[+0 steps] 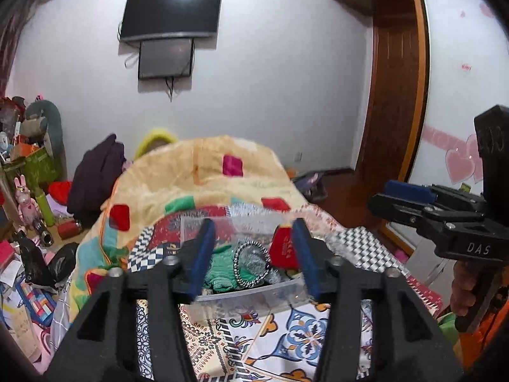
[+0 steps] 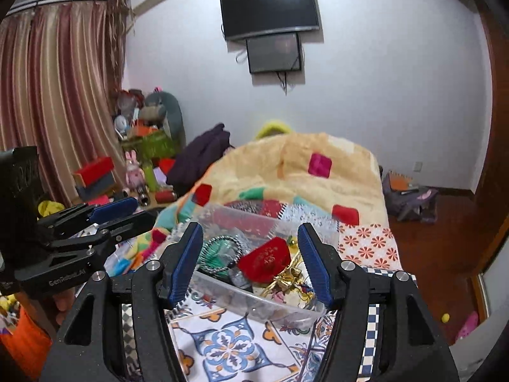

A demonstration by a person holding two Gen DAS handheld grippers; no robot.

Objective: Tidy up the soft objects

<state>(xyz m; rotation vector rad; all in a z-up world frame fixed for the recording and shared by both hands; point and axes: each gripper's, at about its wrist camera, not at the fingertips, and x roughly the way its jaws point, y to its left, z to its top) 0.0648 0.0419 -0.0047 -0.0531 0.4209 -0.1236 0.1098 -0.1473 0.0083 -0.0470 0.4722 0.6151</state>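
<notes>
Both cameras sat low over the near end of the bed [image 1: 286,328], each looking forward between its own blue-padded fingers toward the far wall and its television [image 1: 170,12]. The left wrist view looked from the left, close above the clear plastic bin [image 1: 254,296], with the right gripper [image 1: 407,197] at its right edge. The right wrist view looked from the right, equally close, with the left gripper [image 2: 121,211] at its left edge. Both views shared the bin, the quilt [image 2: 286,172] beyond it and the television.
</notes>
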